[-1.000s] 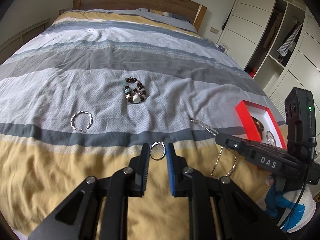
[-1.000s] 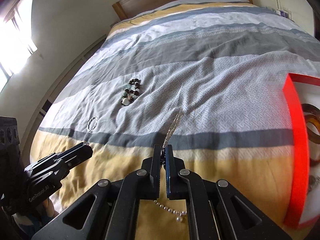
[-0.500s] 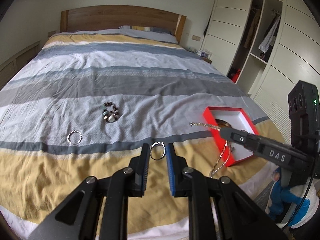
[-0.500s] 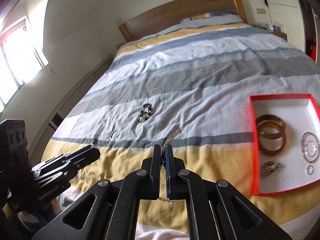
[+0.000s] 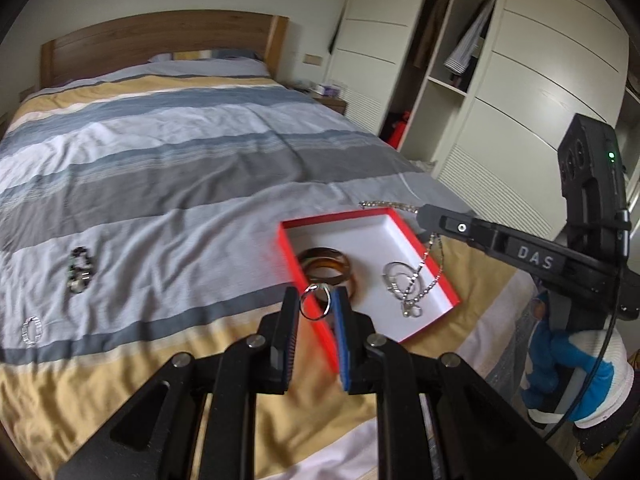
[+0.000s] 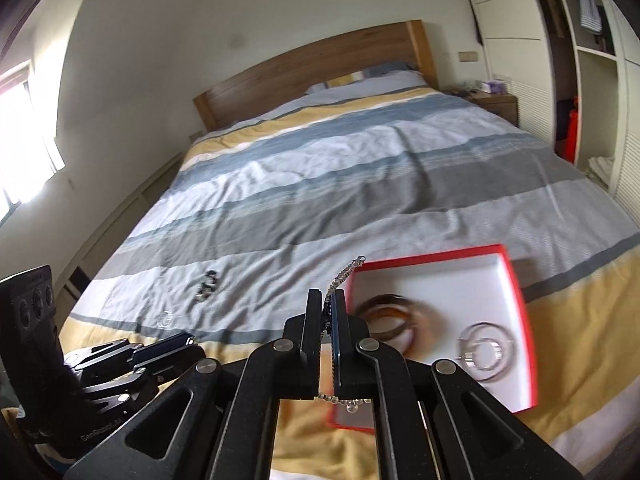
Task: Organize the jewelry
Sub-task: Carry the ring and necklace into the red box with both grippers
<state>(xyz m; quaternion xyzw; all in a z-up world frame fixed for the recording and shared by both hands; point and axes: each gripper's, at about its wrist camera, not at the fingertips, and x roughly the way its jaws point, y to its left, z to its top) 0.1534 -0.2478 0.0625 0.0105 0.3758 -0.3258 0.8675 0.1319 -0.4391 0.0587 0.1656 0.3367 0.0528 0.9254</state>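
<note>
My left gripper (image 5: 315, 302) is shut on a thin silver ring (image 5: 315, 303) and holds it above the near left edge of the red box (image 5: 308, 276). My right gripper (image 6: 329, 304) is shut on a silver chain necklace (image 6: 345, 270), which hangs over the box (image 6: 516, 276) in the left wrist view (image 5: 430, 254). The box holds a brown bangle (image 5: 330, 268) and silver rings (image 5: 398, 278). A dark beaded bracelet (image 5: 80, 268) and a silver bangle (image 5: 32, 330) lie on the bed.
The striped duvet (image 5: 180, 184) covers the bed, with a wooden headboard (image 5: 152, 40) at the back. A white wardrobe (image 5: 520, 100) with open shelves stands at the right. The box sits near the bed's right front corner.
Both grippers have risen off the duvet and swung right toward the red box, each carrying its piece. The box now lies under them, and the bracelets are left behind at the left.
</note>
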